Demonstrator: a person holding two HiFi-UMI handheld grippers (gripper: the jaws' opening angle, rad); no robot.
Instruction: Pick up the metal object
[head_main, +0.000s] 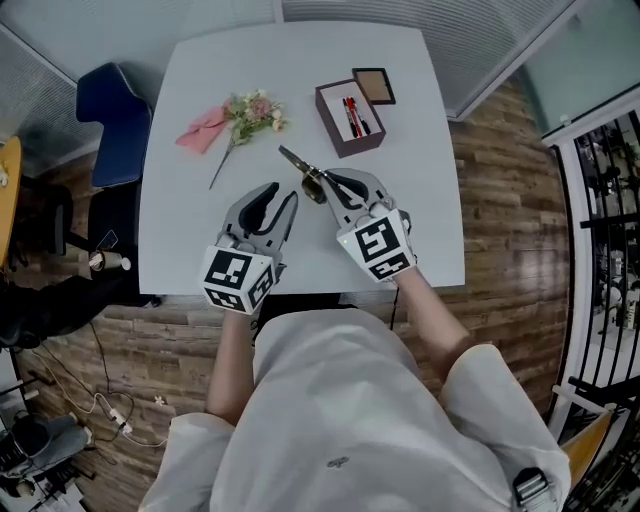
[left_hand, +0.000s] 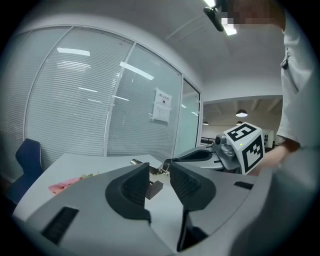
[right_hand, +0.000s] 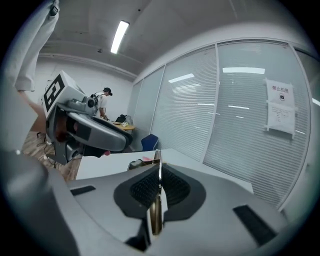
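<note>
Metal object (head_main: 298, 164): a thin, flat, brass-coloured strip, pinched edge-on in the right gripper (head_main: 335, 186). In the right gripper view the black ribbed pads are pressed together on the strip (right_hand: 156, 210), which runs out past the fingertips. From the head view it points toward 10 o'clock from the right gripper, above the middle of the white square table (head_main: 200, 240). The left gripper (head_main: 277, 195) is at 8 o'clock of the strip, close beside the right one. Its jaws are spread with nothing between the pads (left_hand: 132, 187). A dark maroon open box (head_main: 350, 118) holding red and black pens is at 1 o'clock of the strip, with a small brown lid (head_main: 374, 86) just beyond it. A sprig of pale flowers (head_main: 250, 112) and a pink folded paper (head_main: 203, 130) lie at 10 to 11 o'clock. A blue chair (head_main: 112, 125) stands off the table's 9 o'clock edge.
</note>
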